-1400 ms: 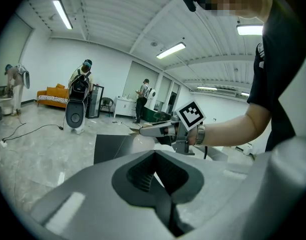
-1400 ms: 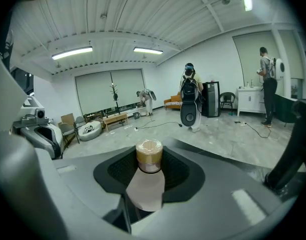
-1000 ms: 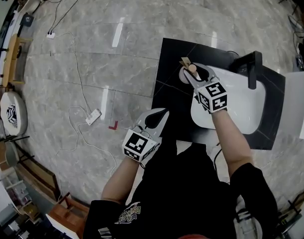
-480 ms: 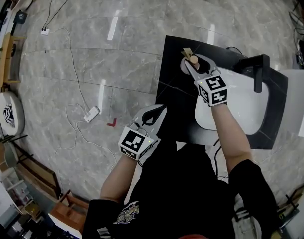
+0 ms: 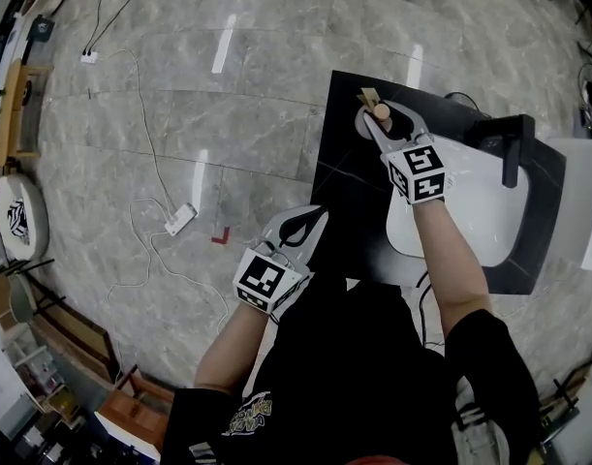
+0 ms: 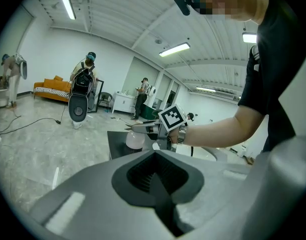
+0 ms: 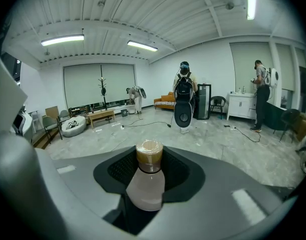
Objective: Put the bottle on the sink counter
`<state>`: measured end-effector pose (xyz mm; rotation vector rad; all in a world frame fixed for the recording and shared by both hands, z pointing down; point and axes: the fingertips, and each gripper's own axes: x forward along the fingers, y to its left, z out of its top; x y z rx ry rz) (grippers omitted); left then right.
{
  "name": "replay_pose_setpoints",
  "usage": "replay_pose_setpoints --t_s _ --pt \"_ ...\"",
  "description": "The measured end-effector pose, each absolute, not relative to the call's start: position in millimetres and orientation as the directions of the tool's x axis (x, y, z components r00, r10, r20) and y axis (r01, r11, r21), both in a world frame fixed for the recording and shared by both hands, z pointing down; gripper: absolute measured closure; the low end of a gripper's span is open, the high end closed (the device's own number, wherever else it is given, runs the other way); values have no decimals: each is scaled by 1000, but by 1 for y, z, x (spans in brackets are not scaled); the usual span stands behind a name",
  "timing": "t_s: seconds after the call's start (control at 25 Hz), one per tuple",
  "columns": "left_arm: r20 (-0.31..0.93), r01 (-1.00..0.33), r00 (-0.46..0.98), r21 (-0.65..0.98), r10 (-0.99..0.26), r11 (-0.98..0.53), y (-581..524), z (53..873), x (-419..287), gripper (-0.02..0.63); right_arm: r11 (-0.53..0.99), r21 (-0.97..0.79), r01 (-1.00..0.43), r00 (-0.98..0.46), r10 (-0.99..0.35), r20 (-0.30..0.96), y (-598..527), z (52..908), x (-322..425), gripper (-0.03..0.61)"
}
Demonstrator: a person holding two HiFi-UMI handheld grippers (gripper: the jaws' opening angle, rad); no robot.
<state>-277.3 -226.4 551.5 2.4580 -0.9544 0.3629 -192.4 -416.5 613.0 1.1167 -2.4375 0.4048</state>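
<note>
While the right tongs [image 5: 382, 124] grip the bottle [image 7: 145, 184] at the black desk's [image 5: 342, 177] corner, the left tongs [image 5: 313, 219] hang closed and empty.

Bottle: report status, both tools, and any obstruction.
Right tool shut on bottle, over sink counter's far left corner. Left tool shut, empty. Small wooden piece on counter just beyond bottle.
</note>
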Motion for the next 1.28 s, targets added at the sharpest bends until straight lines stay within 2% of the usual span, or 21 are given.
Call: replay_pose_setpoints --t_s 0.6,0.72,1.0,1.08,1.16,1.2,1.28 --pt "382 -677 734 353 -561 -646 -229 542 -273 612 655 -79 -752 -601 -630 493 -411 615 -197 396" --pt "369 -665 745 354 -555 -658 -228 538 -269 613 644 -82 -760 -588 -630 507 -403 613 -188 379" --pt "327 -613 789 368 -520 -699 -228 526 -250 612 597 -98 -796 -556 -658 508 -372 592 -151 385" --pt "317 -592 805 368 -502 -717 -227 522 -240 612 571 -107 -814 -541 -679 496 -362 582 -136 406" --pt "311 -575 817 364 -486 -733 -227 517 -230 612 544 -112 -832 -525 -705 477 -352 569 -121 486" --pt "308 -567 822 362 -479 -740 -227 515 -225 612 530 -112 -841 -515 -718 469 -346 562 -113 547" --pt "299 -553 831 359 -468 -752 -227 511 -213 613 507 -113 -854 -498 -737 457 -335 550 -96 552"
